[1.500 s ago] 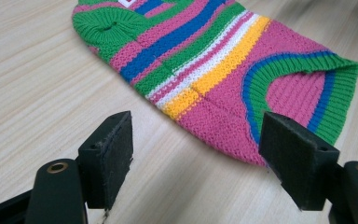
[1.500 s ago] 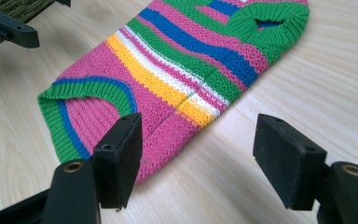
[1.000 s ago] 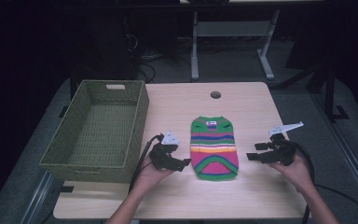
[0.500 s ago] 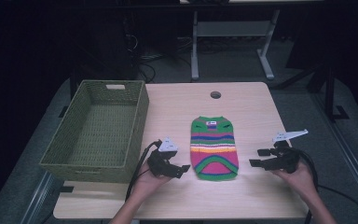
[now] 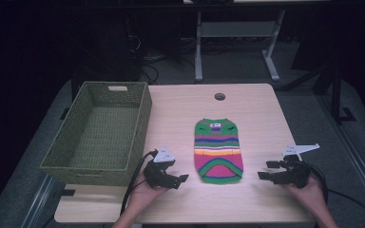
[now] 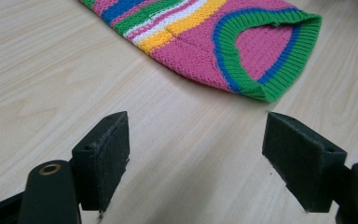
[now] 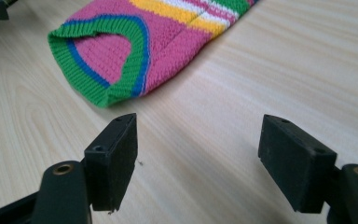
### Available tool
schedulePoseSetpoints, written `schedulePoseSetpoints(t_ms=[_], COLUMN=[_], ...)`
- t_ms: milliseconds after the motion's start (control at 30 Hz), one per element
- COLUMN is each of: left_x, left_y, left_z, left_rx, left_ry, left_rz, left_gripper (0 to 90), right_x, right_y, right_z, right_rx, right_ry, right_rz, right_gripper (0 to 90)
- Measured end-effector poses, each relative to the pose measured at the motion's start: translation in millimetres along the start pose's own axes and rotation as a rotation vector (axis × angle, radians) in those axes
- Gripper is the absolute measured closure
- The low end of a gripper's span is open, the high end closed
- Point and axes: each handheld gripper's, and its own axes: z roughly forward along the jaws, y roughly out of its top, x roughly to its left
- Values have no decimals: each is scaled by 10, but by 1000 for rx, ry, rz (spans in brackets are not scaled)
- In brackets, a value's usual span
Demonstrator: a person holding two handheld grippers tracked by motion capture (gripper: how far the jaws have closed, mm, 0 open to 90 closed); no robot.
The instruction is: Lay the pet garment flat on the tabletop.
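Resting near the table's (image 5: 180,109) front edge, the left gripper (image 5: 179,179) and right gripper (image 5: 264,170) both have their jaws spread wide and empty, flanking the hem of the striped sweater (image 5: 218,151), which lies flat between them, apart from both. Farther left stands the basket (image 5: 138,128). A likely slip: pinching only the top knit layer at the hem, so the sweater sags or drags when lifted.

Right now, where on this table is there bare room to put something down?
Bare wood lies between the basket and the sweater, right of the sweater, and behind it around the round hole. The near edge is crowded by both grippers.
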Motion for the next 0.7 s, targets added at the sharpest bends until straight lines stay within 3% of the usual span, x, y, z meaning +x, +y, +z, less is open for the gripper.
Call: schedulePoseSetpoints(t_ms=[267,500,600,633,700], left_x=[-36,-75,-95,-137,-162], left_y=[-91,-184,-232,-235,-234], left_z=[-86,-172,-183,-192,-194], left_rx=[0,-24,-42,-27,-29], left_ry=[9,15,10,40,54], left_rz=[6,-2,-17,18,33], left_gripper=[227,222,221,221,214], right_x=[42,95,135,149,169], right_y=[-128,-240,-298,-312,-329], right_z=[-98,-193,-235,-244,-260], right_rx=[-2,-47,-90,-100,-110], right_ry=[-13,-36,-19,-25,-32], right_rz=[16,23,46,45,49], right_gripper=[270,259,257,257,258])
